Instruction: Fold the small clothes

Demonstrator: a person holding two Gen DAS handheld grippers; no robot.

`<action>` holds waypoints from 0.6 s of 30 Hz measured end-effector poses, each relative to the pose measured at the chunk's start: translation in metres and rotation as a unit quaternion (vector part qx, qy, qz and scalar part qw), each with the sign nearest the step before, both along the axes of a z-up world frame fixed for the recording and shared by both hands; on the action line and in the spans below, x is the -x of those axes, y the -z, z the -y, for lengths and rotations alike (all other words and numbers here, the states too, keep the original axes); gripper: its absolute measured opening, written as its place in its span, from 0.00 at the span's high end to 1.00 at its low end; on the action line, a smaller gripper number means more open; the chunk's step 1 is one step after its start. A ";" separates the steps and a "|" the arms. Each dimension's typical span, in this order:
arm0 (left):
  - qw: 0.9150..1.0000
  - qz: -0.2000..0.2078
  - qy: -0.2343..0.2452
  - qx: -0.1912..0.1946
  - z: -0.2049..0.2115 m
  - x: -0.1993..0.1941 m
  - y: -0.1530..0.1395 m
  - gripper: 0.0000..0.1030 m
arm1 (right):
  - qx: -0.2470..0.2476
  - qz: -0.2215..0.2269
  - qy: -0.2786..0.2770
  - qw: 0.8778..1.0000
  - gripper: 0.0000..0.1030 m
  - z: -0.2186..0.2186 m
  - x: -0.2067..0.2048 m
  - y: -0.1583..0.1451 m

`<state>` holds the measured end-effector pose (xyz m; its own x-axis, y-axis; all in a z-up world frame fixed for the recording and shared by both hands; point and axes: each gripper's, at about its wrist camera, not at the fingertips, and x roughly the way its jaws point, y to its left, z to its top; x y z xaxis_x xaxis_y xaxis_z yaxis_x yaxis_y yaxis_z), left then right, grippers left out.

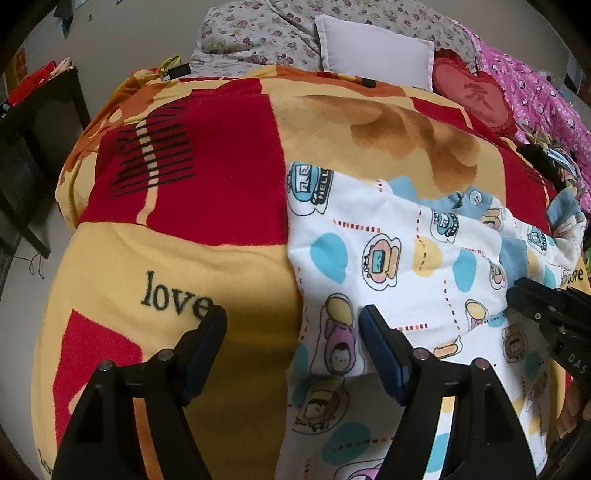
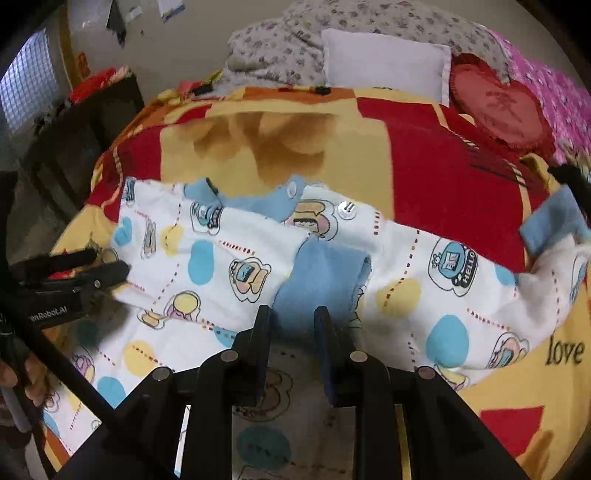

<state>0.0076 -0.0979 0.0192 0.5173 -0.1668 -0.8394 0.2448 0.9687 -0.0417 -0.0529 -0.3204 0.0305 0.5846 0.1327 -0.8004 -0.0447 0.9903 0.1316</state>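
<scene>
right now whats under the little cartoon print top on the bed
The cartoon print top lies on the red and yellow blanket, which shows all around it. Whatever is beneath the blanket is covered and cannot be seen.

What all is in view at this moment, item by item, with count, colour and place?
Baby garment: one, white with cartoon print and blue cuffs, spread on the blanket, one sleeve folded inward.
Blanket: one, red and yellow, "love" lettering, covering the bed.
Pillow: one, white, at the far end.
Heart cushion: one, red, right of the pillow.
Floral quilt: one, grey-white, bunched behind the pillow.
Pink fabric: one, far right.
Dark table: one, left of the bed.
Left gripper: black, open, at the garment's left edge.
Right gripper: black, narrowly apart, over the blue cuff.
</scene>
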 end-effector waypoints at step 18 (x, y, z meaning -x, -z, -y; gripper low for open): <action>0.997 0.001 0.062 0.046 0.052 0.042 -0.055 0.12 | -0.065 0.017 0.071 0.995 0.49 0.063 0.047 -0.023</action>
